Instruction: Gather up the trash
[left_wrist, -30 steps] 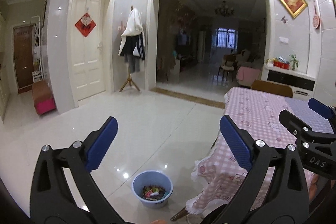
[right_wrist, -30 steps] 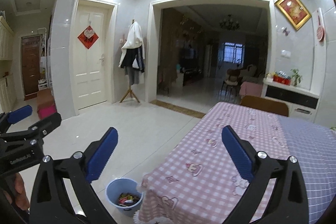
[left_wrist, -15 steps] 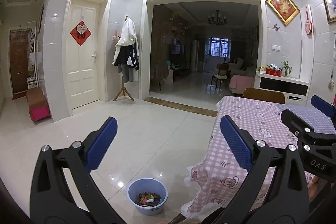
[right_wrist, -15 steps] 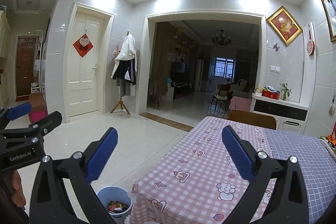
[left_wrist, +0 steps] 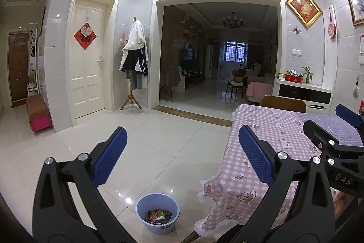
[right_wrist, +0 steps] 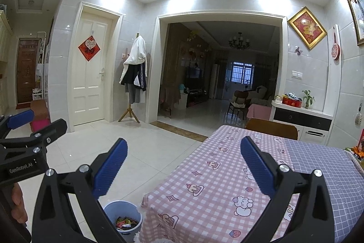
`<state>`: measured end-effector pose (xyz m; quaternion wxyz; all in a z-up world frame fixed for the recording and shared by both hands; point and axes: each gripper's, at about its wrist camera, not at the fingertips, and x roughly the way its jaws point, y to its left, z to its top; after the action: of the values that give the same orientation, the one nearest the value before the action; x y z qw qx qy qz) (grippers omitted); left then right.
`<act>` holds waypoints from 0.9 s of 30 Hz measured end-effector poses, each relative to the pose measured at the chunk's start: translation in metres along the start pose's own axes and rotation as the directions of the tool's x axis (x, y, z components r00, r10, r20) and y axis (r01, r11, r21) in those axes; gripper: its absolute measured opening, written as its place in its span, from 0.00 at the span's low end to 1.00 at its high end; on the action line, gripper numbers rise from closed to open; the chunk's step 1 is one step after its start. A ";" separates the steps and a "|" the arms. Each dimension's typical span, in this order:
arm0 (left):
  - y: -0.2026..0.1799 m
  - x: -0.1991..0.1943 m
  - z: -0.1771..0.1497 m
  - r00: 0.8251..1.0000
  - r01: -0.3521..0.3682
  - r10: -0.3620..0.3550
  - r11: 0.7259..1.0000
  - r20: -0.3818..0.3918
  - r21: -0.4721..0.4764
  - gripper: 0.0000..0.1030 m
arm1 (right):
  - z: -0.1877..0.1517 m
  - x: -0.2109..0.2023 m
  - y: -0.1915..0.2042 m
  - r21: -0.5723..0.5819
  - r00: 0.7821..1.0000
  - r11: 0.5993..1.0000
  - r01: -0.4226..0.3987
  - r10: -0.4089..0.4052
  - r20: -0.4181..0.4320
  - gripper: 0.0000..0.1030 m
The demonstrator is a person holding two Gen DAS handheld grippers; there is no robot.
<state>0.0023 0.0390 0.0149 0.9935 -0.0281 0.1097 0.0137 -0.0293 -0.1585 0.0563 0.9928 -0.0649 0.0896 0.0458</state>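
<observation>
left gripper (left_wrist: 182, 147): held agape, empty, above blue bin (left_wrist: 157, 215) | right gripper (right_wrist: 184, 159): held agape, empty | bin: wrappers seen inside, beside tablecloth (right_wrist: 227, 174) corner

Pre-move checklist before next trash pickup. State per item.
1. Left gripper open, nothing held: ok.
2. Right gripper open, nothing held: ok.
3. Blue bin upright on the floor beside the table corner: ok.
4. Bin has room, wrappers only at the bottom: ok.
5. Trash target located: not ok, none visible on the pink checked tablecloth.
6. Floor near the bin free of litter: ok where visible.
</observation>
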 end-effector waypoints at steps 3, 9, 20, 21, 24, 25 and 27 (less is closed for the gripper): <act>0.000 0.001 -0.001 1.000 -0.001 0.001 1.000 -0.003 0.012 0.94 | 0.000 0.000 0.001 0.001 1.000 1.000 -0.002 0.002 -0.005 0.95; -0.001 0.001 0.000 1.000 0.000 0.000 1.000 -0.004 0.013 0.94 | 0.001 0.003 0.000 0.002 1.000 1.000 -0.007 0.007 -0.014 0.95; -0.002 0.000 0.001 1.000 0.000 0.001 1.000 -0.007 0.014 0.94 | 0.001 0.008 0.002 0.000 0.999 1.000 -0.021 0.021 -0.025 0.95; -0.001 0.000 0.002 1.000 0.001 0.000 1.000 -0.007 0.014 0.94 | 0.001 0.008 0.002 -0.001 0.999 1.000 -0.021 0.021 -0.025 0.95; -0.001 0.001 0.002 1.000 -0.002 0.002 1.000 -0.007 0.012 0.94 | 0.001 0.008 0.002 0.000 0.999 1.000 -0.022 0.022 -0.025 0.95; -0.001 0.000 0.001 1.000 -0.001 0.001 1.000 -0.007 0.011 0.94 | 0.001 0.008 0.002 0.000 0.999 1.000 -0.021 0.021 -0.025 0.95; -0.001 0.000 0.001 1.000 -0.001 0.001 1.000 -0.008 0.012 0.94 | 0.001 0.008 0.003 -0.001 0.999 1.000 -0.022 0.022 -0.025 0.95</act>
<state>0.0029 0.0380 0.0159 0.9932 -0.0222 0.1136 0.0136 -0.0214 -0.1549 0.0558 0.9910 -0.0650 0.1024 0.0560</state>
